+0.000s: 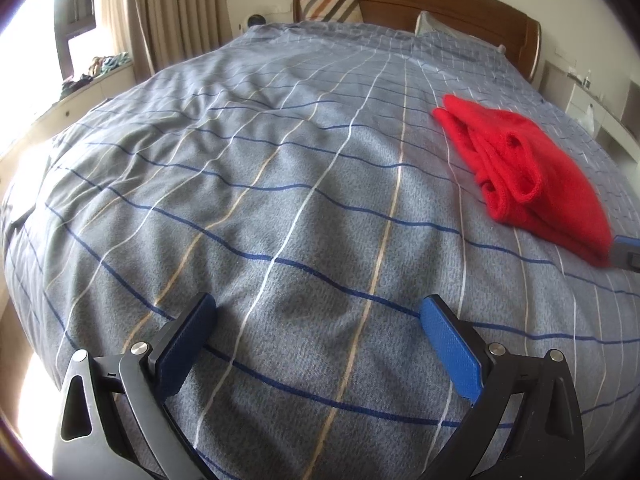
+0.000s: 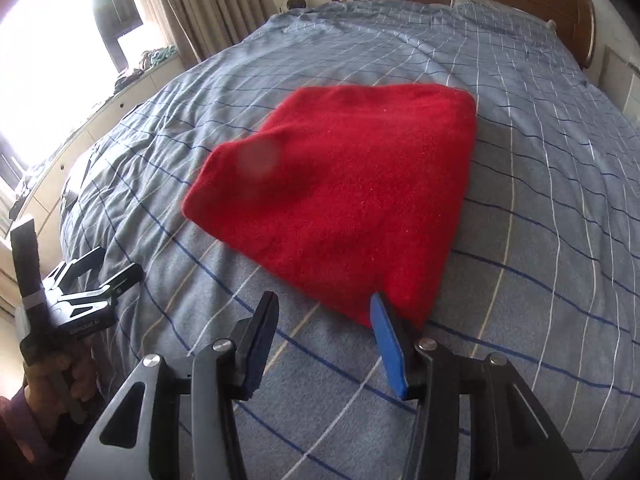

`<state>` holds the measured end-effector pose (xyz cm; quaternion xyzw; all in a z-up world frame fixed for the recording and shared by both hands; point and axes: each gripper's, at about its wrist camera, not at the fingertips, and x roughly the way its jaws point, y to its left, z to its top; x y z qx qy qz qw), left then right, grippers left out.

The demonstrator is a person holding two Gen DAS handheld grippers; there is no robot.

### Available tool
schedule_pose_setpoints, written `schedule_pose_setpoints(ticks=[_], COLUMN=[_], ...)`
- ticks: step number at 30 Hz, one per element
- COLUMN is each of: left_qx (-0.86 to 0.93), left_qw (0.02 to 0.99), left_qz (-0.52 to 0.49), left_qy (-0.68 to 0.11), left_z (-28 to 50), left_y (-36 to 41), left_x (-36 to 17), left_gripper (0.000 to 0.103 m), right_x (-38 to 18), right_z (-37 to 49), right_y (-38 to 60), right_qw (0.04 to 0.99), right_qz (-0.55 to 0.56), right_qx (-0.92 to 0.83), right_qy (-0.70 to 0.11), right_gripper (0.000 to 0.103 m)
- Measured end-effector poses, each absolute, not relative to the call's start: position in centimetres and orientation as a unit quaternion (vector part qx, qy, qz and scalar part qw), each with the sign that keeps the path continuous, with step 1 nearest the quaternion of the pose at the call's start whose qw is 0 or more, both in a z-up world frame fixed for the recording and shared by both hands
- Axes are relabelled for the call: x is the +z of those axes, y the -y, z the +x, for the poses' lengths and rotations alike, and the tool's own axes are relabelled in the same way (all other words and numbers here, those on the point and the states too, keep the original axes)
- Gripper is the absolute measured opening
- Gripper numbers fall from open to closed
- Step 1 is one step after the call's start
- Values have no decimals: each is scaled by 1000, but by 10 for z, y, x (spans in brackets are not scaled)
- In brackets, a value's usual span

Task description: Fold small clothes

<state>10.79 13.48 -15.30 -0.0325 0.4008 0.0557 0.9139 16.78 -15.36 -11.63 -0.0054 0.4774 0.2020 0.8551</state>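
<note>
Now we see folded red fleece garment (image 2: 340, 196) flat on grey checked duvet (image 1: 280, 184); our right gripper (image 2: 324, 308) gapes at its near corner, gripping nothing; left gripper (image 1: 316, 312) wide, empty.

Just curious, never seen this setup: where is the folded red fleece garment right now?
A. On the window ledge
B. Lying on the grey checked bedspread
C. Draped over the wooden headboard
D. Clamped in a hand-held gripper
B: the folded red fleece garment lies flat on the grey checked bedspread, with no pads clamping it.
</note>
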Motion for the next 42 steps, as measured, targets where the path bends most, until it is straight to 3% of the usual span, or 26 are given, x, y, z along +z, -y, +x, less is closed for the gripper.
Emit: schedule_pose_setpoints(ticks=[1, 3, 16, 26, 30, 42], left_qx=[57, 59, 63, 73, 76, 78], left_qw=[914, 914, 914, 915, 915, 915], left_qz=[-31, -29, -18, 1, 8, 11], left_qy=[-401, -401, -401, -397, -396, -395], left_z=[108, 109, 109, 108, 108, 108], left_y=[-134, -133, -130, -128, -125, -124], left_x=[-153, -153, -154, -158, -160, -160], left_gripper=[102, 102, 102, 103, 103, 103], right_x=[-111, -102, -132, -132, -130, -153], right_z=[159, 140, 92, 83, 79, 84], right_y=[156, 164, 207, 205, 204, 200], right_qw=[861, 874, 872, 880, 885, 874], right_qz=[1, 7, 66, 46, 17, -39], right_qx=[201, 194, 142, 119, 80, 8], right_qy=[-468, -446, -463, -458, -458, -484], right_gripper=[70, 77, 77, 77, 86, 98])
